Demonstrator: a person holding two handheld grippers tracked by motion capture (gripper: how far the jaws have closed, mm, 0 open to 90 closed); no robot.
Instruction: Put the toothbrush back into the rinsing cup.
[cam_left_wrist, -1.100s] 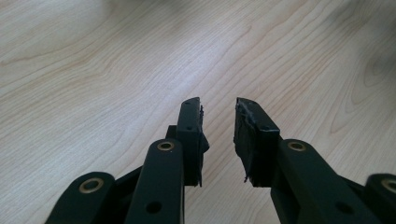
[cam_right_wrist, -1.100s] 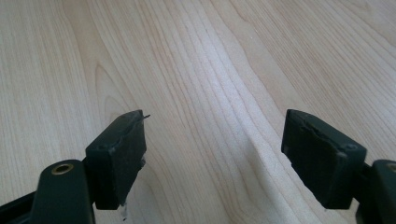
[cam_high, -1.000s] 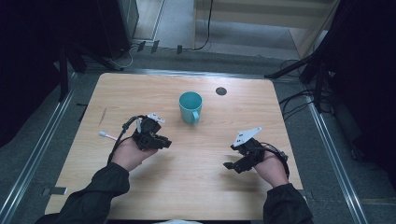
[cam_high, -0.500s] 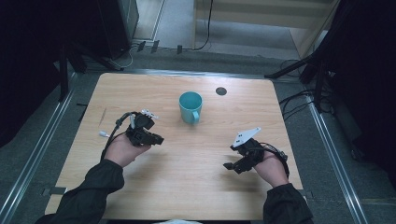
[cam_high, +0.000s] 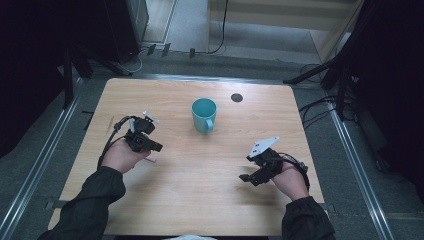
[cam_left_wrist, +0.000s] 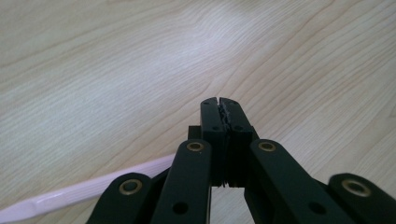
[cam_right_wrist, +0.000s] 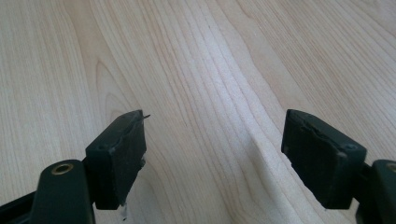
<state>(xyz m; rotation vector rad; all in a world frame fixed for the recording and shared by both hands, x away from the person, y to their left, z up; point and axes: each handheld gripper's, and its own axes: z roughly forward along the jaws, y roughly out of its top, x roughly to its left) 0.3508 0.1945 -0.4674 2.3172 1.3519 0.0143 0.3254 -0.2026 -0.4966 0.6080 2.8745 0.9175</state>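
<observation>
My left gripper (cam_high: 157, 147) rests low over the wooden table (cam_high: 200, 200) at its left side, held in a hand. Its jaws have just been closing and now stand pressed together with nothing between them, as the left gripper view shows (cam_left_wrist: 219, 100). A pale pink flat stick (cam_left_wrist: 79, 191) lies on the wood beside and under that gripper; its end peeks out by the hand (cam_high: 151, 160). At the right, my right gripper (cam_high: 246, 168) is open, its two pads (cam_right_wrist: 119, 149) wide apart over bare wood.
A teal mug (cam_high: 204, 114) stands upright at the table's middle back, handle toward me. A small dark round spot (cam_high: 236, 97) sits behind it to the right. Metal rails (cam_high: 40, 165) and cables flank the table.
The left hand has slid left and a little away from the mug, covering the pale stick seen earlier at its left. Its jaws have closed. The right hand has kept still.
</observation>
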